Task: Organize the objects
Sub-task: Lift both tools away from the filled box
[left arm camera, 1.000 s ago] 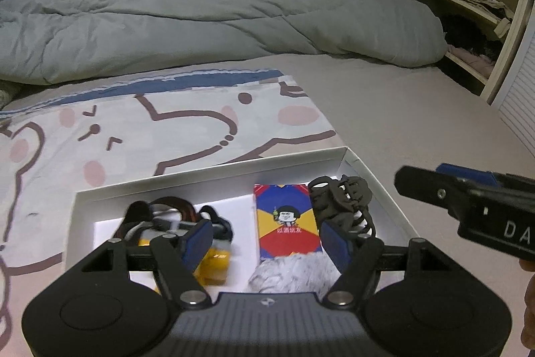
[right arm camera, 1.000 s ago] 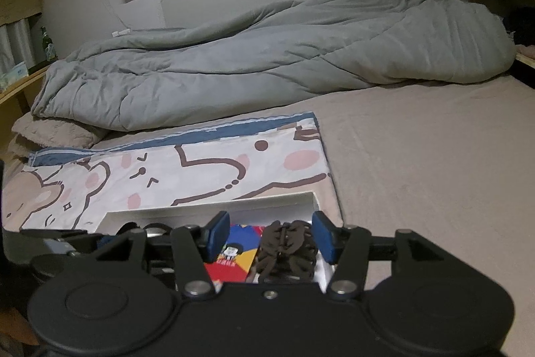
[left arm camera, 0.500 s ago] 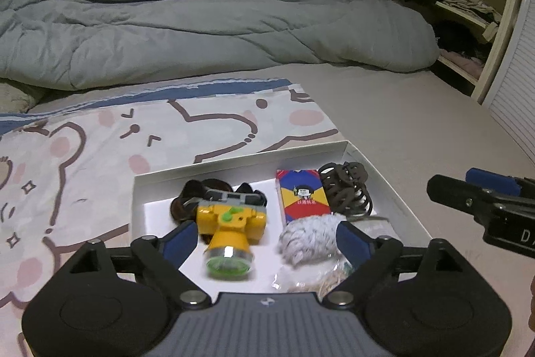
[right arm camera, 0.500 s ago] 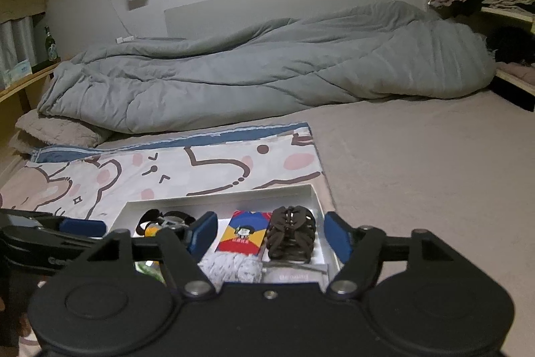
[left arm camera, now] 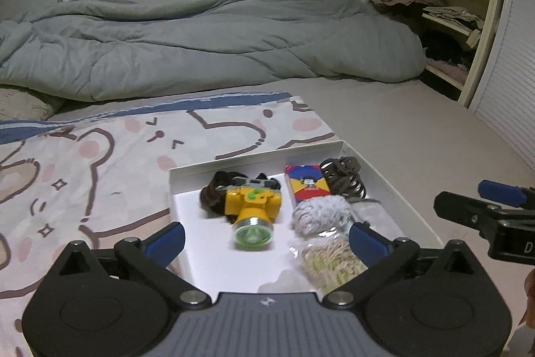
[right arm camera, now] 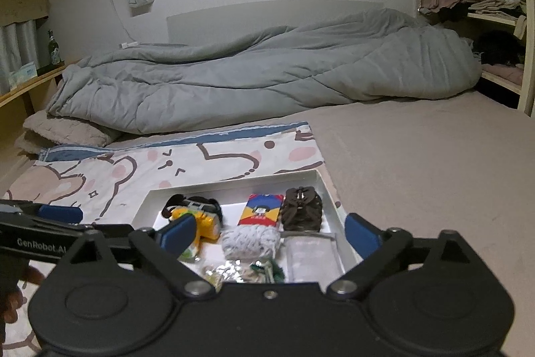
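A white shallow box [left arm camera: 254,153] [right arm camera: 234,181] lies on the bed. In it are a yellow headlamp with a green lens [left arm camera: 252,213] [right arm camera: 207,225], a colourful card pack [left arm camera: 306,186] [right arm camera: 262,209], a dark brown hair claw [left arm camera: 344,176] [right arm camera: 301,211], a grey-white knit bundle [left arm camera: 321,213] [right arm camera: 250,243] and small clear packets [left arm camera: 331,258] [right arm camera: 307,253]. My left gripper [left arm camera: 265,240] is open and empty, raised in front of the box. My right gripper [right arm camera: 271,233] is open and empty, also raised before the box.
A cartoon-bear printed sheet [left arm camera: 100,156] lies under and left of the box. A grey duvet [left arm camera: 200,46] is heaped at the back. Shelves with clothes [left arm camera: 444,22] stand at the right. The right gripper shows at the right edge of the left wrist view [left arm camera: 485,216].
Both grippers opened wide and drew back and up from the box. The headlamp and the hair claw, earlier between the fingers, now lie in the box.
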Available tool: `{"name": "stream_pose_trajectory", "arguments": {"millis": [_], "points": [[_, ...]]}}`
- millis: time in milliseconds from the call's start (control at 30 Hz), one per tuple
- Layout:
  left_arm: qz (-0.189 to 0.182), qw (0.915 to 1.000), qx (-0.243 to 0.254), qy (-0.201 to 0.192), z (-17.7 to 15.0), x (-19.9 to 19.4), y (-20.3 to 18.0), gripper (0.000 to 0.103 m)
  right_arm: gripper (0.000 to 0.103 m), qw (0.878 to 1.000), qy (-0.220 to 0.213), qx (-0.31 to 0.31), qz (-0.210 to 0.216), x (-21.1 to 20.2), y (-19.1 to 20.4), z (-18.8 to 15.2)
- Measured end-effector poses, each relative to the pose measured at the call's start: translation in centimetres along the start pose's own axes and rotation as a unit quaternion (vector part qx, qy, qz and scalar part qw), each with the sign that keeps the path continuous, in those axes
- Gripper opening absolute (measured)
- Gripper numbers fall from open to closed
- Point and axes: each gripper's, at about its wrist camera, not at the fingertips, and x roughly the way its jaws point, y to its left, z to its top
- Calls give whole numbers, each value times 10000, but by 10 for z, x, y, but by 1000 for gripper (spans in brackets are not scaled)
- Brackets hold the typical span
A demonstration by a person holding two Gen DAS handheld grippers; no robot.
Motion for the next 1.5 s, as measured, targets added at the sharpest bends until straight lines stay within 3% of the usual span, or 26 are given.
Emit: {"name": "stream_pose_trajectory", "arguments": {"millis": [200,367,633,833,1100,1500], "points": [[156,9998,128,-80,-16,-21,14,103,103,9999,-11,148,-84,-15,13,-15],[351,9988,314,-155,-30,-39,23,103,103,9992,3,-40,-402,-24,32,-32],[326,9990,289,-34,-48,-57,40,103,103,9986,-48,427,-316,-39,42,-56],[330,9988,360,2,-63,-67,50,103,103,9988,23,166,-450,-45,60,-67],[264,9995,143,118,-78,-72,68,103,103,9979,71,455,-456,-50,74,-87],[252,9996,93,61,-91,-71,86,103,103,9971,-49,286,-703,-50,88,-102]]}}
